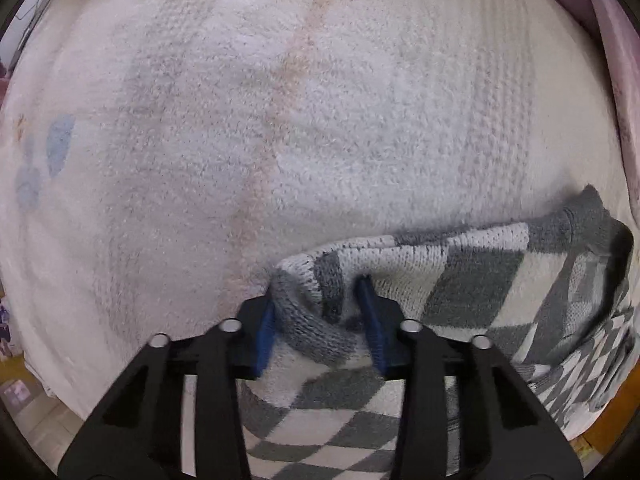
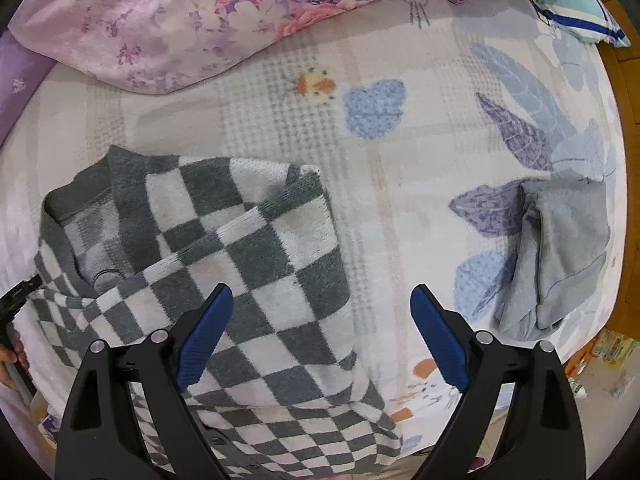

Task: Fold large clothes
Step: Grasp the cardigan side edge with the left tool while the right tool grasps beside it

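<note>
A grey-and-white checkered knit sweater lies partly folded on the bed's white towelling blanket, its lower part hanging over the front edge. In the left wrist view the sweater fills the lower right. My left gripper is shut on the sweater's grey ribbed cuff, bunched between the blue pads. My right gripper is open and empty, hovering above the sweater's right edge. The left gripper's black tip shows at the far left of the right wrist view.
A folded light grey garment lies on the bed's right side. A pink floral pillow lies along the back, with a teal-and-blue pillow at the back right. The wooden bed edge runs down the right.
</note>
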`<state>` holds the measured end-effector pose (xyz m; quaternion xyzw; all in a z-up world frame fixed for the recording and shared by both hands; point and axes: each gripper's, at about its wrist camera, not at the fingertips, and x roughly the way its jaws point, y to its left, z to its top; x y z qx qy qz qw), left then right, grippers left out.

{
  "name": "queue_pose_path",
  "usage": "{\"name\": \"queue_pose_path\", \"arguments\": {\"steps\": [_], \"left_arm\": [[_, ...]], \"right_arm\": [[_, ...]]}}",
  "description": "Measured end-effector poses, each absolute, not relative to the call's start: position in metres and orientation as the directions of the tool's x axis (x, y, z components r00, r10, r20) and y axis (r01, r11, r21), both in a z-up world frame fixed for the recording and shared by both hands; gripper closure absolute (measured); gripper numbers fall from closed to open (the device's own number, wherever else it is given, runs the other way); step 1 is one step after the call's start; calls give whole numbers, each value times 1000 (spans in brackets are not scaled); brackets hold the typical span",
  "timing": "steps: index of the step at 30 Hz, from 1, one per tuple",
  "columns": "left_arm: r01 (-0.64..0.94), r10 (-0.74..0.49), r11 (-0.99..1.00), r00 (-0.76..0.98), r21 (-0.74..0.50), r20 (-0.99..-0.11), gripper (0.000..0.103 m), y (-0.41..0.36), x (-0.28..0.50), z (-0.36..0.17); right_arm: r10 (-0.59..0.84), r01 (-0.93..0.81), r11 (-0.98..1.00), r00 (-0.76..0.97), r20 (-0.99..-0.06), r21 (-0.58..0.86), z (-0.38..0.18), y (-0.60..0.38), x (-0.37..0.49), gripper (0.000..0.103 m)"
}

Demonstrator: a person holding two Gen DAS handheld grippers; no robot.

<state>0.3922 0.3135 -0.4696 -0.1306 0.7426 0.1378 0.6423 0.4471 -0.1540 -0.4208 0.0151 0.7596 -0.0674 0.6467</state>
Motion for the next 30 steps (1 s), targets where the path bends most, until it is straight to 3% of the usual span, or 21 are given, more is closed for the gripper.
{"name": "queue_pose_path", "arguments": {"steps": [3, 9, 15, 18, 20, 21, 22, 23, 25, 30], "left_arm": [[-365, -5, 930, -116, 38, -993, 79, 313, 389, -458], [-358, -6, 934, -52, 13, -999, 80, 317, 377, -432], [-339, 17, 940, -43, 31, -999, 80, 319, 379, -425], [-329, 35, 943, -45, 48, -998, 80, 319, 380, -427], [-321, 51, 945, -48, 64, -998, 80, 306, 384, -427], [-319, 58, 945, -51, 72, -997, 80, 306, 385, -427], [-323, 62, 943, -52, 75, -997, 80, 301, 387, -427], [-333, 63, 940, -54, 77, -997, 80, 299, 387, -428], [-359, 69, 930, -53, 84, -996, 80, 298, 388, -424], [-425, 84, 901, -21, 85, -996, 82, 301, 384, -395]], "right_arm": [[-31, 108, 993, -177, -984, -51, -430, -153, 456, 15], [-15, 74, 997, -179, -984, -29, -471, -154, 487, 12], [96, 58, 995, -324, -941, 81, -537, -147, 507, 12], [80, 74, 996, -402, -912, 54, -565, -143, 500, 11], [58, 87, 996, -362, -930, 28, -562, -138, 498, 21], [65, 99, 995, -339, -939, 33, -556, -137, 496, 39], [104, 129, 989, -316, -943, 66, -548, -137, 494, 65], [130, 167, 983, -301, -945, 82, -542, -140, 492, 76], [156, 249, 965, -268, -951, 88, -531, -148, 485, 80], [87, 243, 969, -190, -978, 39, -506, -143, 477, 81]]}}
